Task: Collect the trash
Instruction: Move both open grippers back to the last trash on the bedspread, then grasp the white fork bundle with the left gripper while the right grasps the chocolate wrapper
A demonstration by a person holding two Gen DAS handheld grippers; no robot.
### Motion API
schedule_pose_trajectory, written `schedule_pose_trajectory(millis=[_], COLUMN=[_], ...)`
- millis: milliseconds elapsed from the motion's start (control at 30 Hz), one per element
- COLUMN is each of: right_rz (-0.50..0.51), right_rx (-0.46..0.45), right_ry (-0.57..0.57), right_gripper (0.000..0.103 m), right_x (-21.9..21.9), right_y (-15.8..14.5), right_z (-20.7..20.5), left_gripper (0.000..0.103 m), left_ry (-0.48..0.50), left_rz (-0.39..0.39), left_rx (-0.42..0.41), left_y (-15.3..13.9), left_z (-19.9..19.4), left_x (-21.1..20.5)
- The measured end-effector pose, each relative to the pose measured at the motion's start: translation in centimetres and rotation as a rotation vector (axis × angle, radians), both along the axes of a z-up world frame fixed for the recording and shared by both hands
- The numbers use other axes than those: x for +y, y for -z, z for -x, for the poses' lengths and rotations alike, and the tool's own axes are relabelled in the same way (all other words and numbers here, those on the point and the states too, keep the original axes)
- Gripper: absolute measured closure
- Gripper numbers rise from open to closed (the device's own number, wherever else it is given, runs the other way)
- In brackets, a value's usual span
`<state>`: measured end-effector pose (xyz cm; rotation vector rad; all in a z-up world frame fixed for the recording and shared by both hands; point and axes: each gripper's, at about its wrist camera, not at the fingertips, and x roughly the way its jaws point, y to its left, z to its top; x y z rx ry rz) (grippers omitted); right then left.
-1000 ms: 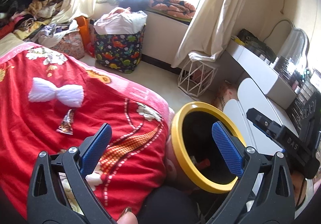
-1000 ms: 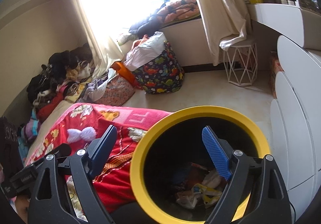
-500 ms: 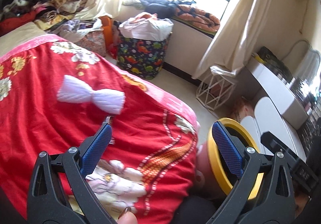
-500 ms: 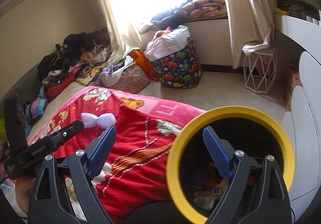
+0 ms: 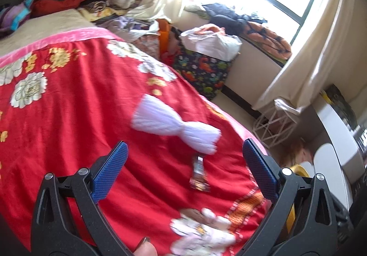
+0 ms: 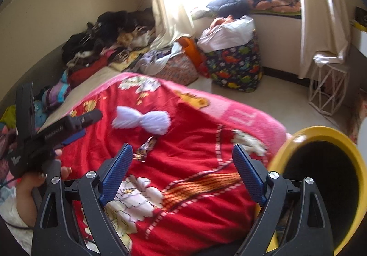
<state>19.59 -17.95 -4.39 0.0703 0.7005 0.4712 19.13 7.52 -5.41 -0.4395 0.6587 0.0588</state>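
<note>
Bedroom, cluttered: red floral blanket (image 5: 68, 107) over the bed fills most of both views, bright window upper right, clothes piled upper left.

Progress, judged from what shows: two bits of trash left on the blanket. White bow-shaped wad (image 5: 175, 127) sits centre frame in the left view; a small shiny wrapper (image 5: 199, 174) lies just below it, apart from it but close. Same pair in the right view: wad (image 6: 142, 119), wrapper (image 6: 145, 149) just under it. Yellow-rimmed bin (image 6: 321, 187) is at lower right of the right view, beside the bed edge; inside reads dark, contents can't be made out. So pickup of these two not yet done; bin is near, drop should be short.

Your left claw (image 5: 184, 172) is spread wide, nothing between the pads, wrapper framed between them. Right claw (image 6: 182, 173) also wide, empty, over blanket only. Left claw also shows at centre left in the right view.

Writing: some lettering on the left tool body in the right view, too blurred to read. Wrapper print illegible. Pale pattern on the pink blanket border, can't tell if it's letters.
</note>
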Motion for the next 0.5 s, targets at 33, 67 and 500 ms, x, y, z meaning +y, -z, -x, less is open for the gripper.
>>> schedule_pose_trajectory(millis=[33,67,500], right_rz=[0.002,0.003,0.024], right_rx=[0.009,0.022,0.18], right_ry=[-0.012,-0.031,-0.126], right_gripper=[0.019,0.022,0.045], right_x=[0.7,1.6,10.1], right_y=[0.4,0.9,6.7], right_z=[-0.4,-0.8,-5.8], left_gripper=[0.011,0.011,0.032], left_ry=[-0.007,-0.011,-0.021], left_rz=[0.002,0.003,0.072], left_rx=[0.005,0.011,0.1], left_y=[0.2,0.4,4.6], left_z=[-0.2,-0.6,-5.1], left_x=[0.6,1.2,5.2])
